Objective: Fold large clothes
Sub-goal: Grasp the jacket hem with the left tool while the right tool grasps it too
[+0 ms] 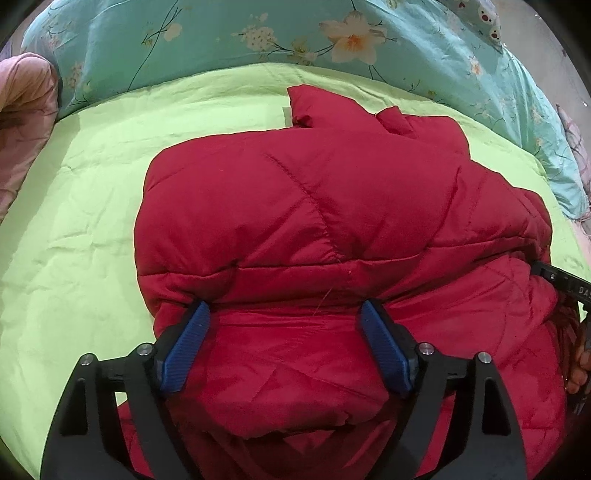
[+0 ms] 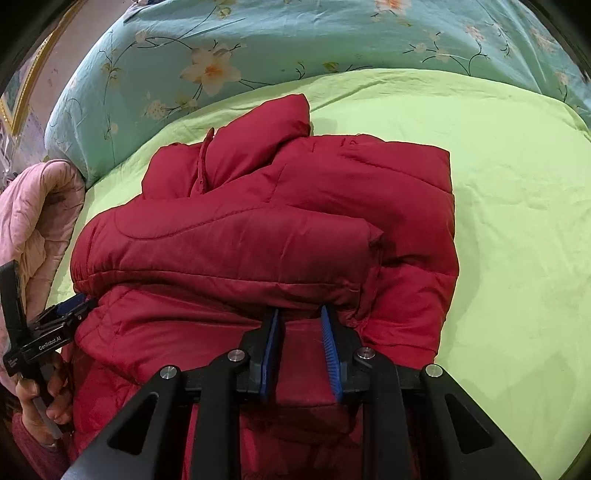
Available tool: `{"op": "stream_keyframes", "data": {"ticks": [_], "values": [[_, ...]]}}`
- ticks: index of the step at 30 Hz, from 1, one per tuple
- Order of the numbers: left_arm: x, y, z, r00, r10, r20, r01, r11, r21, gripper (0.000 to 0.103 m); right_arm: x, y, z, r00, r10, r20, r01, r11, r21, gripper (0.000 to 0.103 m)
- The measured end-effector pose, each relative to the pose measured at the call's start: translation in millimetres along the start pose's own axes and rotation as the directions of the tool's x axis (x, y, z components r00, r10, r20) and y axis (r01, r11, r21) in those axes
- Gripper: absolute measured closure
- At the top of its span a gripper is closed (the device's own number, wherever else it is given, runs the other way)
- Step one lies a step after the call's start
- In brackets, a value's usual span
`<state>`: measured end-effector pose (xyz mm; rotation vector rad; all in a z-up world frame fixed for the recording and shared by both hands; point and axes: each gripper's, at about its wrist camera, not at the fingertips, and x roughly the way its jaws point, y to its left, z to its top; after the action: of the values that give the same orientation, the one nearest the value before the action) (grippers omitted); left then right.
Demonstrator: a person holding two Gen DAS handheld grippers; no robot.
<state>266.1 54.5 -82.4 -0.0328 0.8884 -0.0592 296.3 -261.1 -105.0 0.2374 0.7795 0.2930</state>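
A red padded jacket (image 1: 314, 206) lies folded in a thick bundle on the green sheet (image 1: 81, 206); it also shows in the right wrist view (image 2: 280, 229). My left gripper (image 1: 284, 310) is wide open, its blue pads (image 1: 184, 343) tucked under the top fold's near edge with jacket fabric between them. My right gripper (image 2: 299, 314) is narrowly open at the same fold's edge, with red fabric between its blue pads (image 2: 328, 347). Whether either gripper pinches the fabric is unclear. The left gripper also shows at the left in the right wrist view (image 2: 74, 306).
A teal floral quilt (image 1: 258, 33) lies bunched along the far side of the bed, also in the right wrist view (image 2: 295, 40). A pink quilted blanket (image 2: 33, 221) sits at the left. The green sheet (image 2: 517, 221) spreads out to the right.
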Motion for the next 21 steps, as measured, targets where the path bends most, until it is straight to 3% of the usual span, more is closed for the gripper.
{"op": "stream_keyframes", "data": {"ticks": [5,9,17,21], "values": [[-14.0,3.6,-1.2,1.000,-0.023,-0.009,0.023,1.000,-0.018,0.018,-9.2,1.3,1.7,1.000,0.007,0.019,-0.007,1.000,0.031,0.080],[-39.7,6.8,-10.6,0.999,-0.034,-0.001,0.034,0.999,-0.023,0.018,-34.2,4.9,-4.6,0.999,0.014,0.041,-0.016,0.998,0.052,0.074],[-83.8,15.2,-55.5,1.000,-0.017,-0.005,0.017,1.000,0.009,0.018,-78.6,1.3,-40.1,0.998,0.033,0.044,-0.036,0.998,0.050,0.056],[-98.1,23.5,-82.5,1.000,-0.012,-0.022,0.012,1.000,0.003,0.018,-92.7,-4.5,-61.8,0.999,0.044,0.030,-0.046,0.997,0.064,0.055]]}}
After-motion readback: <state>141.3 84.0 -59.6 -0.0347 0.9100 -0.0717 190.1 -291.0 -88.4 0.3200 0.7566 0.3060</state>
